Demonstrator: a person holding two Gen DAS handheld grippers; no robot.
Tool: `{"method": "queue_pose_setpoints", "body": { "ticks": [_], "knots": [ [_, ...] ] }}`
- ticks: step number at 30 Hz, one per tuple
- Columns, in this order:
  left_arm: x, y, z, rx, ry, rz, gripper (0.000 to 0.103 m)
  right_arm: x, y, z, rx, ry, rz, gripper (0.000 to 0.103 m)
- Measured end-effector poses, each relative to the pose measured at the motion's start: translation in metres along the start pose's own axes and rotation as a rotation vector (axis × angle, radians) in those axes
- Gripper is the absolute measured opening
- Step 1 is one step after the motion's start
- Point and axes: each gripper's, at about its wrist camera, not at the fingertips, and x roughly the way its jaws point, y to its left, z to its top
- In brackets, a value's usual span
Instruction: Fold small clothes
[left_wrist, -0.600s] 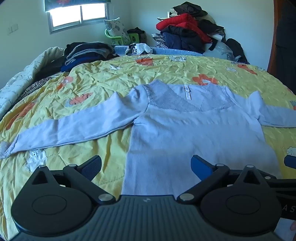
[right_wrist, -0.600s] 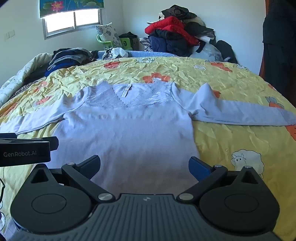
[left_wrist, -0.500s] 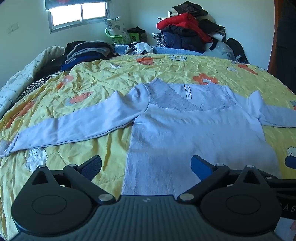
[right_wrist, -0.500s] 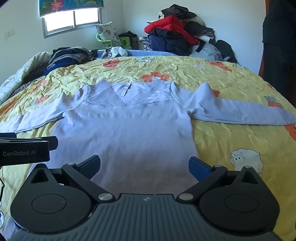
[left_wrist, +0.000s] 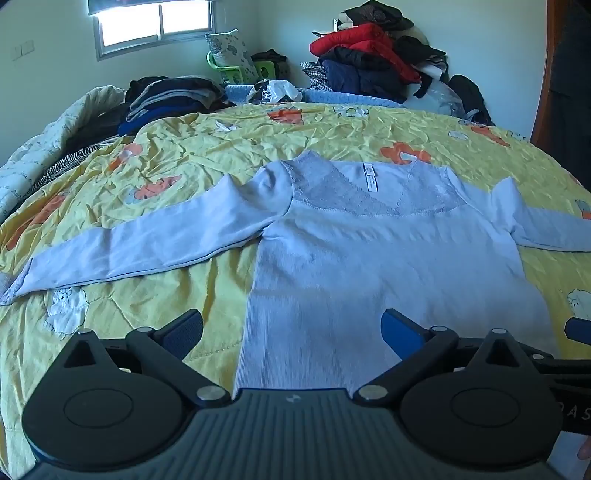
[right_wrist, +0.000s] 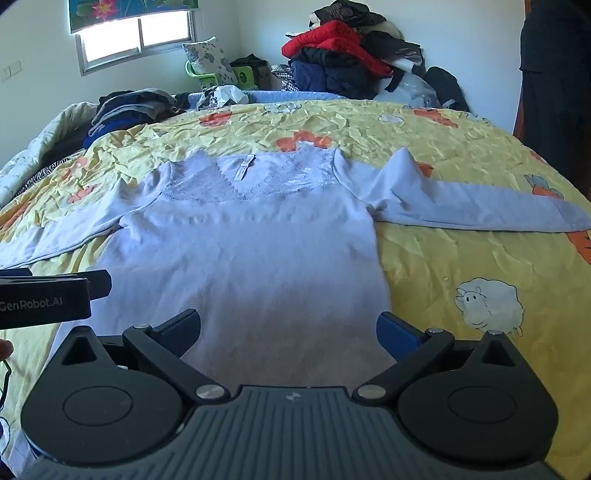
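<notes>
Left gripper (left_wrist: 291, 330): we hold it tilted down over the near hem, jaws spread wide, nothing between them; blue pads (left_wrist: 400, 328) clear of the cloth as far as we can tell.

Right gripper (right_wrist: 288, 328): same pose beside it, jaws spread wide, empty; its view catches the left gripper's black side at the left edge, lettered "GenRobot.AI".

Top (left_wrist: 388, 266): pale lilac, long-sleeved, lying flat and unfolded on the bed, hem nearest us, neckline away; lace yoke (left_wrist: 347, 192) across the chest; a white label (left_wrist: 370, 177) shows inside the neck; left sleeve (left_wrist: 140, 247) stretched out to the side, slightly angled toward us; right sleeve (right_wrist: 472, 206) stretched out the other way, a small hump at its shoulder.

Bedspread (right_wrist: 461, 258): yellow, creased, printed with orange flowers and white sheep (right_wrist: 487, 302); the top lies directly on it, near the middle.

Folded pile (left_wrist: 173, 99): dark clothes stacked at the far left corner of the bed, well apart from the top.

Heap (left_wrist: 373, 62): red and dark coats piled against the far wall, beyond the bed.

Pillow (left_wrist: 231, 51): patterned, propped on a green chair (left_wrist: 266, 70) under the window (left_wrist: 155, 22).
</notes>
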Motion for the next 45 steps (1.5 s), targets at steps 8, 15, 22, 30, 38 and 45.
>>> {"method": "queue_pose_setpoints", "body": {
  "ticks": [8, 15, 22, 30, 38, 45],
  "knots": [
    [0.0013, 0.0028, -0.0019, -0.015, 0.005, -0.006, 0.103, -0.0007, -0.002, -0.0029, 0.005, 0.004, 0.003, 0.102],
    [0.0019, 0.0039, -0.0025, -0.013, 0.011, -0.01, 0.103, 0.0016, -0.0015, -0.005, 0.003, 0.015, 0.01, 0.102],
    [0.0028, 0.0027, -0.0035, -0.01, 0.007, -0.004, 0.103, 0.0017, 0.0, -0.0059, -0.001, 0.016, 0.011, 0.102],
    [0.0027, 0.0019, -0.0037, -0.009, 0.007, -0.005, 0.103, 0.0011, -0.0002, -0.0057, -0.001, 0.016, 0.014, 0.102],
    [0.0032, 0.0013, -0.0038, -0.009, 0.008, -0.004, 0.103, 0.0015, 0.0007, -0.0051, 0.001, 0.015, 0.016, 0.102],
    [0.0033, -0.0004, -0.0033, -0.006, 0.01, -0.005, 0.103, 0.0014, 0.0003, -0.0053, 0.002, 0.015, 0.015, 0.102]
  ]
}}
